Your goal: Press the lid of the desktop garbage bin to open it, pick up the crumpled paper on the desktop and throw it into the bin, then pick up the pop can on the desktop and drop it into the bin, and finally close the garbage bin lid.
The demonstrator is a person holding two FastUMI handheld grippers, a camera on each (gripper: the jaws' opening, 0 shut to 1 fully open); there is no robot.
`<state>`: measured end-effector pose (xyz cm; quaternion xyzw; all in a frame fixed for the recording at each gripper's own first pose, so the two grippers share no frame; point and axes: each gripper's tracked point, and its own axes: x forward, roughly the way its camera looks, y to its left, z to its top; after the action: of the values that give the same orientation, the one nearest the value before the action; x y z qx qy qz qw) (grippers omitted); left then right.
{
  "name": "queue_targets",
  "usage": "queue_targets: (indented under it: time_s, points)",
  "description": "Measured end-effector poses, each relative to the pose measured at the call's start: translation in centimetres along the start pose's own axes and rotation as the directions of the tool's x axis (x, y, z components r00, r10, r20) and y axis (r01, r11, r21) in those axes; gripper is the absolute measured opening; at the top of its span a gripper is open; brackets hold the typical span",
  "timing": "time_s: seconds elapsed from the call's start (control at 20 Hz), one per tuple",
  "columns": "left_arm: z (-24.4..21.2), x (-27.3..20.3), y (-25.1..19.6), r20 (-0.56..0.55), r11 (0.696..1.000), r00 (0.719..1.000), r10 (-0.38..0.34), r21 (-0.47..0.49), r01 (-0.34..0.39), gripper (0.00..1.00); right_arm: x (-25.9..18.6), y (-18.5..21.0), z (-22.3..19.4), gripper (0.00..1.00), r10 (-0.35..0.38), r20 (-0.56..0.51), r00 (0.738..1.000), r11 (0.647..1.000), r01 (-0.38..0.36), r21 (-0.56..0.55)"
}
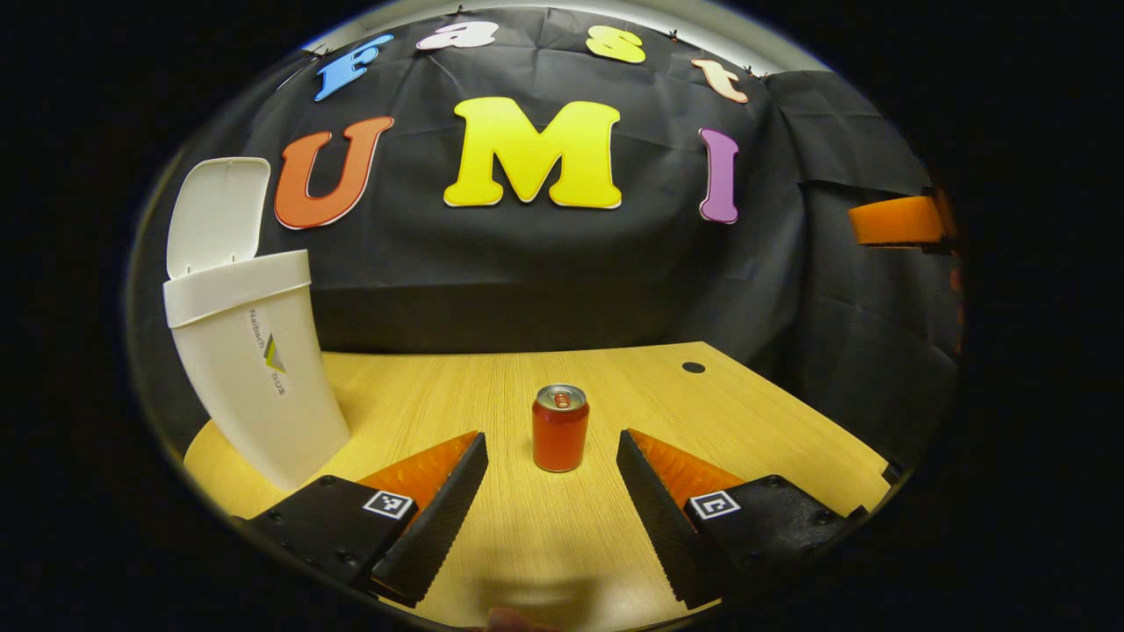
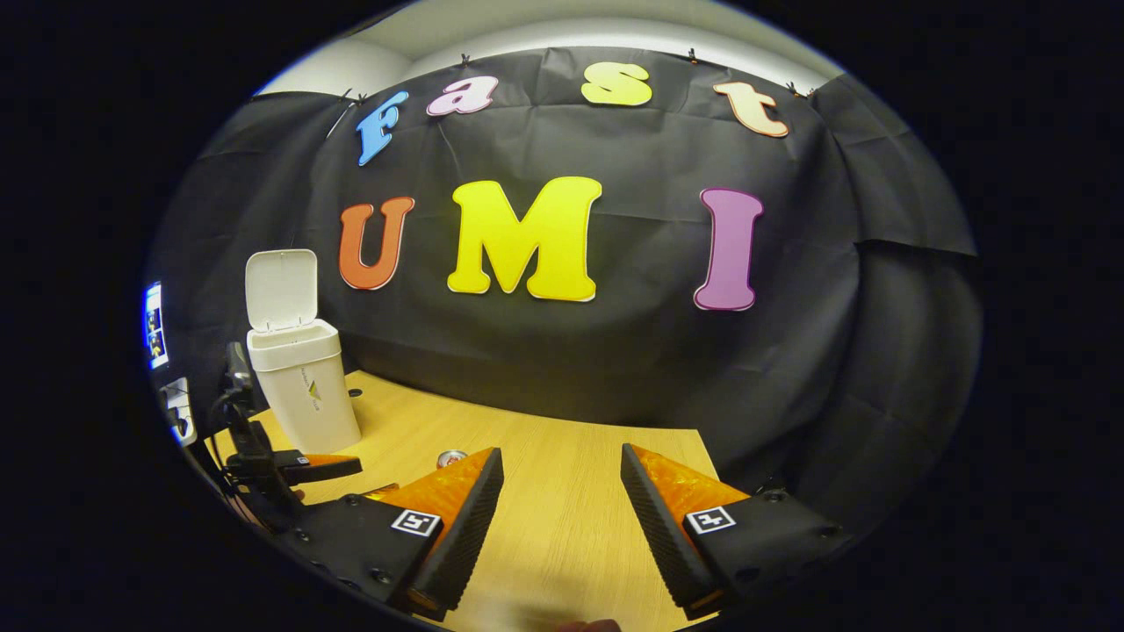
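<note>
Pop can (image 1: 560, 428), a smooth metal cylinder, stands upright on the woodgrain counter (image 1: 773, 421) between the left gripper's (image 1: 551, 470) spread jaws; white plastic bin (image 1: 250, 369) lid up. Right gripper (image 2: 562, 491) jaws spread.

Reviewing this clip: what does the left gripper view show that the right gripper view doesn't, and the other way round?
Left gripper view: the pop can in full, upright on the table, centred ahead of that view's open jaws. Right gripper view: the left gripper from farther off at lower left, and just the can's top peeking past one of this view's own fingers. Both: the white bin with its lid raised, the wooden table, the black cloth wall.
</note>
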<state>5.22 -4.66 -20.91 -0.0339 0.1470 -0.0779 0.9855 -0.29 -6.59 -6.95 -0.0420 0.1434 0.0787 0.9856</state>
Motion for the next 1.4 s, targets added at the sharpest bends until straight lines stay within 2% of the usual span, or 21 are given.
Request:
queue_targets:
  time_s: [0.45, 0.7, 1.15, 1.4]
  points:
    - [-4.5, 7.6, -1.0, -0.096, 0.999, 0.995, 0.04, -0.011, -0.041, 0.99, 1.1, -2.8, -2.6, 0.86, -0.016, -0.073, 0.997, 1.0, 0.015, -0.009]
    - [-6.9, 10.7, -0.4, -0.149, 0.998, 0.986, 0.068, 0.004, -0.068, 0.98, 2.0, -3.1, -3.8, 0.86, -0.003, -0.122, 0.993, 0.999, 0.008, 0.043]
    - [-7.3, 13.9, 0.1, -0.15, 0.997, 0.986, 0.078, 0.001, -0.079, 0.98, 3.3, -2.6, -4.8, 0.86, 0.004, -0.168, 0.986, 1.0, 0.0, 0.023]
    - [-7.0, 15.2, 0.2, -0.149, 0.998, 0.987, 0.061, 0.01, -0.06, 0.97, 4.1, -2.2, -4.5, 0.86, -0.007, -0.18, 0.984, 1.0, 0.011, 0.026]
